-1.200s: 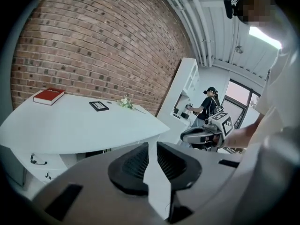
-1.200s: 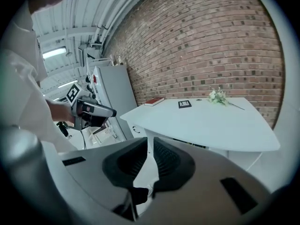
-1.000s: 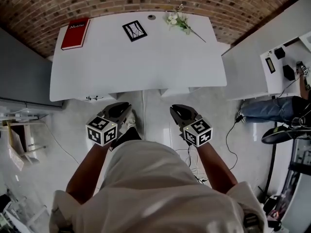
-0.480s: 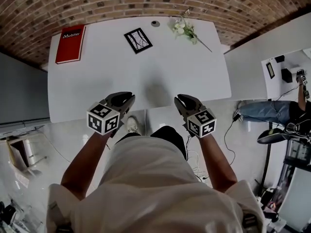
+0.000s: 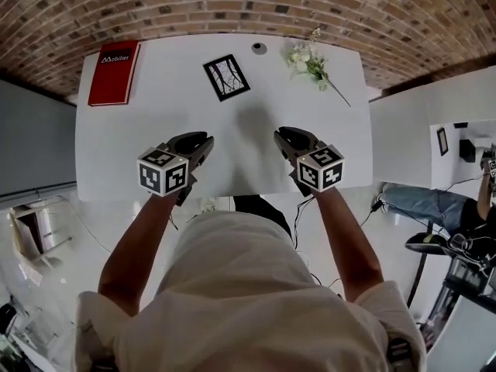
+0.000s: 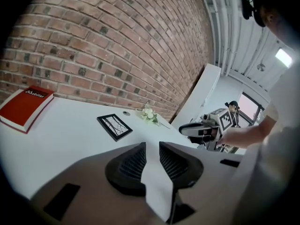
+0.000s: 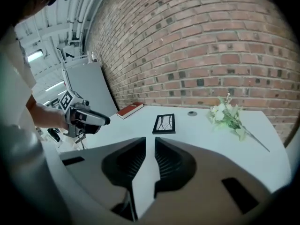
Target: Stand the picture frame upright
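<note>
Bare table [image 5: 155, 153] runs from its near edge to the picture frame [image 5: 226, 77]. A red book [image 5: 114, 72] far left and flowers [image 5: 310, 60] far right lie well apart from it. A brick wall [image 5: 232, 6] blocks the back.

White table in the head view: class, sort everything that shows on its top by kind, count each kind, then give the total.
Red book: 1
Picture frame: 1
Flower sprig: 1
Small round grey disc: 1
Total: 4

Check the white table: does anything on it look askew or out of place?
The picture frame lies flat, face up, turned askew to the table edges instead of standing. The flower sprig lies loose near the far right corner, without a vase.
</note>
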`<action>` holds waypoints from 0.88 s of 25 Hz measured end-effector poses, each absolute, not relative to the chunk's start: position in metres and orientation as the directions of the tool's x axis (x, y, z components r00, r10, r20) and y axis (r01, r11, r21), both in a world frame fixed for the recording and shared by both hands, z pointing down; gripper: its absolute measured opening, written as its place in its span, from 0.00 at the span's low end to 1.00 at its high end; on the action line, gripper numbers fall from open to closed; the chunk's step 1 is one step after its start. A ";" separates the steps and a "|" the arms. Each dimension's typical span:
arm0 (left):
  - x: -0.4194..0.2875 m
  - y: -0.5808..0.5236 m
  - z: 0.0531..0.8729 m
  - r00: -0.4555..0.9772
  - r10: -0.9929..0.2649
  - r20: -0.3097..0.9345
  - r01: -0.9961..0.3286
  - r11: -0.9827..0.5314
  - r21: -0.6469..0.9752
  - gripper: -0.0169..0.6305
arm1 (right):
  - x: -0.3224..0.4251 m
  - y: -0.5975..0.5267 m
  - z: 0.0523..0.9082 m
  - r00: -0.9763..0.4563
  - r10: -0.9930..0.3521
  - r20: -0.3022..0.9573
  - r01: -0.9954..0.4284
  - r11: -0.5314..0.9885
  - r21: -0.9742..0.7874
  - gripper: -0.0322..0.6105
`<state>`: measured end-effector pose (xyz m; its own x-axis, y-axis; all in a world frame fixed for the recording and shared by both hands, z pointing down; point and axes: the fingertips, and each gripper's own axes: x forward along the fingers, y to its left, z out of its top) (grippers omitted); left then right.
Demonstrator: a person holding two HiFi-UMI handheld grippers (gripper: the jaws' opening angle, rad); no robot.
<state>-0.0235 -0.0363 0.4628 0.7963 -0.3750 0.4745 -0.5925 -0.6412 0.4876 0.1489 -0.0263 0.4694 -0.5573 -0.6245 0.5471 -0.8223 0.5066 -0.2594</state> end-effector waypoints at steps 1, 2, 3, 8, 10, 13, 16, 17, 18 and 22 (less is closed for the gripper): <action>-0.021 -0.045 0.466 0.789 -0.383 0.480 -0.605 -0.623 0.496 0.16 | 0.150 -0.040 0.473 -0.576 -0.604 0.551 -0.809 0.518 -0.277 0.12; -0.018 -0.054 0.468 0.781 -0.392 0.486 -0.617 -0.605 0.504 0.16 | 0.152 -0.053 0.476 -0.593 -0.584 0.554 -0.795 0.531 -0.292 0.12; -0.016 -0.064 0.472 0.773 -0.401 0.492 -0.629 -0.586 0.511 0.16 | 0.153 -0.067 0.479 -0.608 -0.564 0.558 -0.783 0.544 -0.302 0.12; -0.010 -0.112 0.495 0.737 -0.435 0.518 -0.676 -0.496 0.545 0.17 | 0.155 -0.132 0.501 -0.646 -0.483 0.590 -0.734 0.606 -0.307 0.12; -0.008 -0.128 0.504 0.725 -0.438 0.531 -0.688 -0.481 0.543 0.17 | 0.153 -0.154 0.511 -0.656 -0.458 0.599 -0.718 0.623 -0.310 0.12; -0.006 -0.150 0.518 0.707 -0.437 0.556 -0.707 -0.465 0.533 0.18 | 0.147 -0.181 0.526 -0.668 -0.421 0.613 -0.699 0.637 -0.325 0.12; -0.005 -0.167 0.534 0.691 -0.435 0.578 -0.723 -0.438 0.534 0.18 | 0.138 -0.200 0.547 -0.676 -0.365 0.640 -0.678 0.648 -0.346 0.13; -0.005 -0.173 0.540 0.688 -0.433 0.582 -0.725 -0.429 0.538 0.18 | 0.136 -0.205 0.555 -0.677 -0.346 0.650 -0.673 0.649 -0.355 0.15; -0.005 -0.180 0.546 0.687 -0.429 0.587 -0.727 -0.421 0.543 0.19 | 0.133 -0.211 0.562 -0.678 -0.330 0.656 -0.669 0.647 -0.365 0.15; -0.004 -0.205 0.568 0.681 -0.417 0.601 -0.732 -0.387 0.561 0.19 | 0.123 -0.237 0.580 -0.692 -0.290 0.661 -0.656 0.635 -0.408 0.15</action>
<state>-0.0043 -0.2053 0.5683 0.6813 -0.4172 0.6015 -0.7320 -0.3871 0.5607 0.1233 -0.2366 0.5797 -0.6919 -0.2899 0.6613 -0.6559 0.6351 -0.4079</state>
